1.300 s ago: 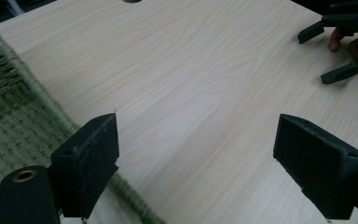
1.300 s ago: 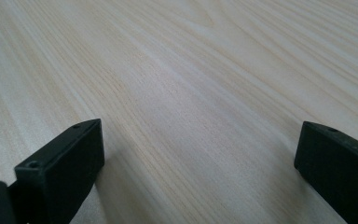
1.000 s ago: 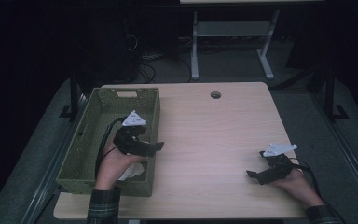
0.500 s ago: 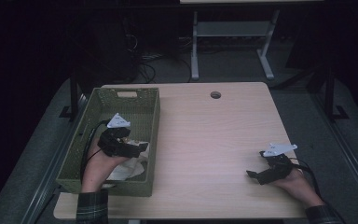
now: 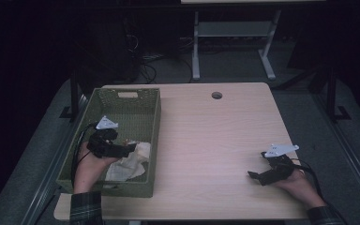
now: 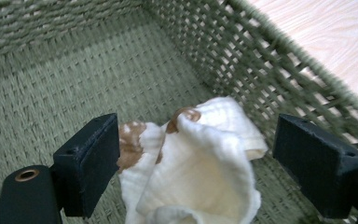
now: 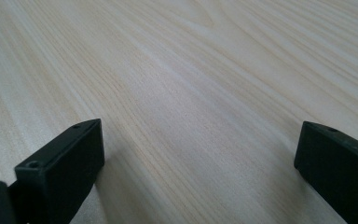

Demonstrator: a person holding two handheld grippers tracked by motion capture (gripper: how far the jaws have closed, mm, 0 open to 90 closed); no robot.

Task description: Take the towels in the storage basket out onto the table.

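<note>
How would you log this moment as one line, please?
left gripper: open around cloth in basket | right gripper: open, idle over table

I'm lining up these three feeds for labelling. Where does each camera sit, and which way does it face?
High view: above the person's side, facing forward and down on the table; both forearms, left gripper, right gripper.
Left gripper view: rides the left gripper, looks into the basket at the cloth; open jaws.
Right gripper view: rides the right gripper, faces bare tabletop; open jaws.
Shared: high and left gripper views show basket and cloth.
</note>
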